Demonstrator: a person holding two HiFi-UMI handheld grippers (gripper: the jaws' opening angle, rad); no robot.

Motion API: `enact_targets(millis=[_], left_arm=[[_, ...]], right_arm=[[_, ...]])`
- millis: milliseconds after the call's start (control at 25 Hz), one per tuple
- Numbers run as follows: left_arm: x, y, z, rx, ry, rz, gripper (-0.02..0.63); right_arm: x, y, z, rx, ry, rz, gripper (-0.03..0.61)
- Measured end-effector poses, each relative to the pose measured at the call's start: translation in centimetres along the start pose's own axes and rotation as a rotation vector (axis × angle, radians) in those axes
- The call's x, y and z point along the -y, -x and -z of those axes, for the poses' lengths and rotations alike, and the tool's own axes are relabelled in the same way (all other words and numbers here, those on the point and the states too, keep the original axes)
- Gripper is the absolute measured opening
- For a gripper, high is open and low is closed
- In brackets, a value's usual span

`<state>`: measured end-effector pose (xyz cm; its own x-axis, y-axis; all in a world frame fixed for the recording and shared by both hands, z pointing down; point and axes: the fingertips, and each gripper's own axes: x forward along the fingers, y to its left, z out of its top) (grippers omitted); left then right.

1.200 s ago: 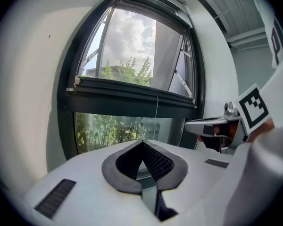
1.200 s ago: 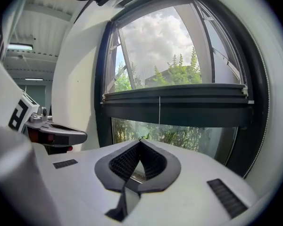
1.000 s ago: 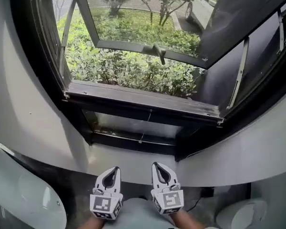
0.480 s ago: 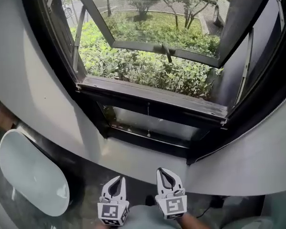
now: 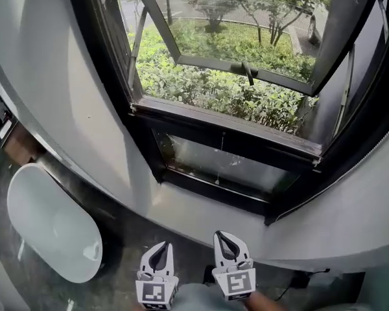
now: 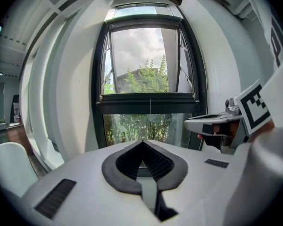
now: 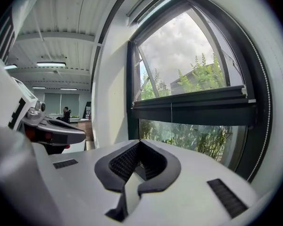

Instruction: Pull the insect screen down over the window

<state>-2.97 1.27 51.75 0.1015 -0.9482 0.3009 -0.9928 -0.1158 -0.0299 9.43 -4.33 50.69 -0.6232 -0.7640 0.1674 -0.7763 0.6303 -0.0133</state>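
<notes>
Three cameras, one window (image 5: 227, 135).
Your head camera looks steeply down on the window from above and behind, with the left gripper (image 5: 162, 246) and right gripper (image 5: 220, 236) at the bottom edge. Each gripper camera rides close behind its own jaws, facing the same window almost level, and catches the other gripper at its side.

chair (image 5: 52, 229) left below window (image 5: 227, 141)
</notes>
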Motion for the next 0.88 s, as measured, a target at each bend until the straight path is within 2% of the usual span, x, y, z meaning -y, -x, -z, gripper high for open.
enact_targets(millis=[120, 240, 520, 680, 880], left_arm=[[-1.0, 2.3, 0.5, 0.008, -0.004, -0.018, 0.014], [-1.6, 5.1, 2.3, 0.015, 0.002, 0.002, 0.014], [-3.0, 13.0, 3.8, 0.062, 0.013, 0.049, 0.014], [-3.9, 17.5, 6.0, 0.06, 0.035, 0.072, 0.014], [-4.9, 21.5, 6.8, 0.094, 0.052, 0.084, 0.014]], right_arm=[[-2.4, 1.2, 0.5, -0.015, 0.008, -0.005, 0.006], [-5.2, 2.9, 0.6, -0.014, 0.015, 0.011, 0.006], [-12.5, 8.6, 0.2, -0.014, 0.003, 0.091, 0.006], [-16.7, 12.1, 0.9, -0.024, 0.014, 0.134, 0.006], [-20.0, 15.7, 1.7, -0.036, 0.003, 0.182, 0.006]])
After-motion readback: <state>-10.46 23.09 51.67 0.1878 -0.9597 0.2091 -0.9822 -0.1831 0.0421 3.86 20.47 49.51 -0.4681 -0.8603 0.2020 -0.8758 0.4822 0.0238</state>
